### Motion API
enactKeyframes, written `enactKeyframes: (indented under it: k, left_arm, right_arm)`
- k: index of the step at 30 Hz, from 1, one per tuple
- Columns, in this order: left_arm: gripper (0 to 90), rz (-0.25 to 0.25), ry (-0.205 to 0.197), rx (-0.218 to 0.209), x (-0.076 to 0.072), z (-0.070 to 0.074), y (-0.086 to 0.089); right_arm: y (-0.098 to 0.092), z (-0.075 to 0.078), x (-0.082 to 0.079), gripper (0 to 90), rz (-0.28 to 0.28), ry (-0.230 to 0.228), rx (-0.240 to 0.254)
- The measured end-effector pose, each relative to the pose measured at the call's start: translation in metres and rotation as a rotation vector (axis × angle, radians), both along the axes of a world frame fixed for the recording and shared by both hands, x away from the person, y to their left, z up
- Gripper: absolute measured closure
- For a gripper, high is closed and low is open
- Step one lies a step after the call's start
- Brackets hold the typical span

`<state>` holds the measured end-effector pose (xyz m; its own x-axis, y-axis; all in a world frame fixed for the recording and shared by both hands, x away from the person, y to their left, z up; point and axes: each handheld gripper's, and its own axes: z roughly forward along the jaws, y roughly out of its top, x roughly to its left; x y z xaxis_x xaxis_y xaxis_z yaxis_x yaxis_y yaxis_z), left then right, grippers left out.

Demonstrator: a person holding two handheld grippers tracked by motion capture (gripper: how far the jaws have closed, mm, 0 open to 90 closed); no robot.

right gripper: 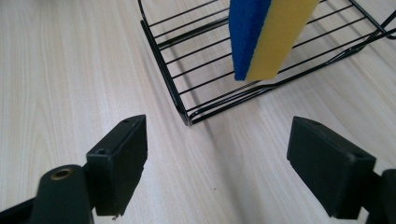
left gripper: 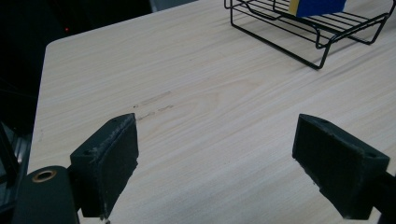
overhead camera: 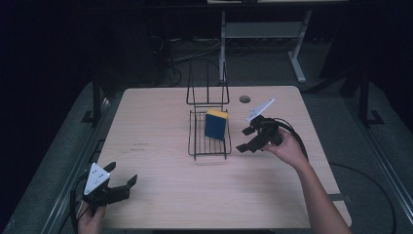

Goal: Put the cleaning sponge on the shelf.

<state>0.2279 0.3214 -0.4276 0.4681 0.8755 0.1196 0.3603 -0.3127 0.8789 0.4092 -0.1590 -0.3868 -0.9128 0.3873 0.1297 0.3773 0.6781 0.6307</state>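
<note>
On the tabletop [overhead camera: 160,190], near its middle, a black wire rack [overhead camera: 209,141] carries a blue-and-yellow sponge [overhead camera: 216,125] standing on edge, leaning against the rack's right side so the wires keep it upright. Just right of the rack, the right gripper [overhead camera: 247,138] is released and empty, jaws spread wide, pointing at the sponge. Well apart, at the near left corner, the left gripper [overhead camera: 122,176] rests unclenched, holding nothing, apparently idle.
</note>
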Motion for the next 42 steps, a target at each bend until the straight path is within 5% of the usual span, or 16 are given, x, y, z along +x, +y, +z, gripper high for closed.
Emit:
enactKeyframes:
  k: [16,20,42]
  left_arm:
    - [13.9,0.005,0.002,0.0,0.0,0.0,0.0]
    - [13.9,0.007,0.002,-0.002,0.0,0.0,0.001]
    - [13.9,0.006,0.007,0.004,0.0,-0.001,-0.001]
  right_arm:
    - [-0.014,-0.014,-0.016,20.3,-0.013,0.017,-0.003]
    - [-0.016,-0.017,-0.018,20.0,-0.019,0.004,-0.038]
    - [-0.035,-0.032,-0.044,19.8,-0.032,0.013,-0.012]
